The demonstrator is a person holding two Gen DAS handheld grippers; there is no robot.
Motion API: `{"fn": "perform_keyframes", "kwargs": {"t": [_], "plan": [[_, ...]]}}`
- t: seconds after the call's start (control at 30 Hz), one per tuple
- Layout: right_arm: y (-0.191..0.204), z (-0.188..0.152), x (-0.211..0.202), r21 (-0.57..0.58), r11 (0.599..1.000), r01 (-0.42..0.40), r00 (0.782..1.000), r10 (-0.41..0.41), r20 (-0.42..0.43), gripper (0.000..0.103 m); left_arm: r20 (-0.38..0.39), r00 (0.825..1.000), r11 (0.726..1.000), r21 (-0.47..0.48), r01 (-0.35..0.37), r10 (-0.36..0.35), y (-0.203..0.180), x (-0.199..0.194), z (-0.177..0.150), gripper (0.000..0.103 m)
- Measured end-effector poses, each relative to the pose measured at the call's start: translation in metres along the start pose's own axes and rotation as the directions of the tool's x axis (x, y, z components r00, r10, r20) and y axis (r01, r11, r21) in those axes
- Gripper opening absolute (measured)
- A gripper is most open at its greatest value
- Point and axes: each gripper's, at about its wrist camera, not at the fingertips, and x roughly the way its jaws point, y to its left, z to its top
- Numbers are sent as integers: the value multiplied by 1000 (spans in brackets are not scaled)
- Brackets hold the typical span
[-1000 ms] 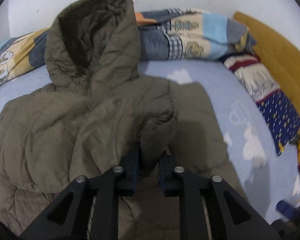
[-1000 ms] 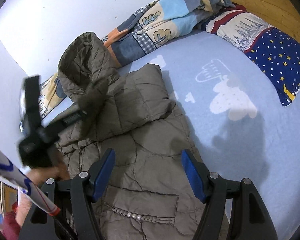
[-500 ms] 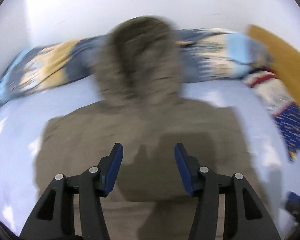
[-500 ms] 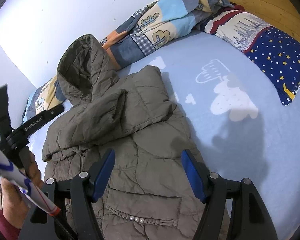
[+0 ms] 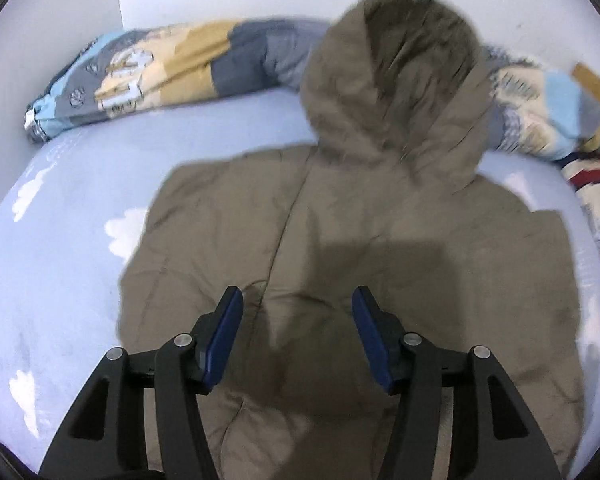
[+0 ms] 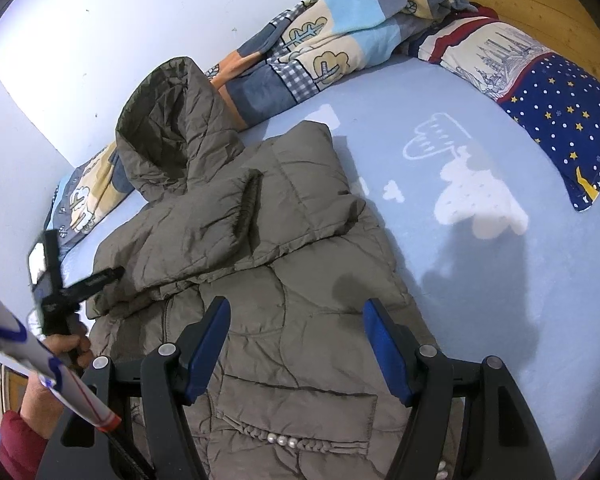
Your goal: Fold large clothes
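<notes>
The olive hooded coat (image 6: 284, 280) lay on the bed (image 6: 500, 272) with 1 sleeve (image 6: 220, 220) folded across its chest; the body remained unfolded. The left gripper (image 5: 298, 332) had just been opening, fingers empty; the right gripper (image 6: 296, 344) hovered wide, holding nothing.

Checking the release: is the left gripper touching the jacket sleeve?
Apart. Right wrist view: left gripper sits away from the folded sleeve, bed visible between; its jaws have just been opening, nothing between them.

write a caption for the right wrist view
Open right gripper hovers over an olive hooded jacket, sleeve folded across, on a blue bed.
</notes>
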Motion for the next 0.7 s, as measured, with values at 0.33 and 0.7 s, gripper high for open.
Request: {"fn": "perform_keyframes", "kwargs": {"t": [0.33, 0.7], "plan": [[1, -3, 0, -8, 1000, -3, 1000, 3, -8, 74, -128, 988, 992, -77, -98, 88, 50, 32, -21, 57], [4, -2, 7, -13, 1000, -16, 999, 15, -28, 74, 21, 1000, 998, -55, 12, -11, 49, -62, -56, 57]]}}
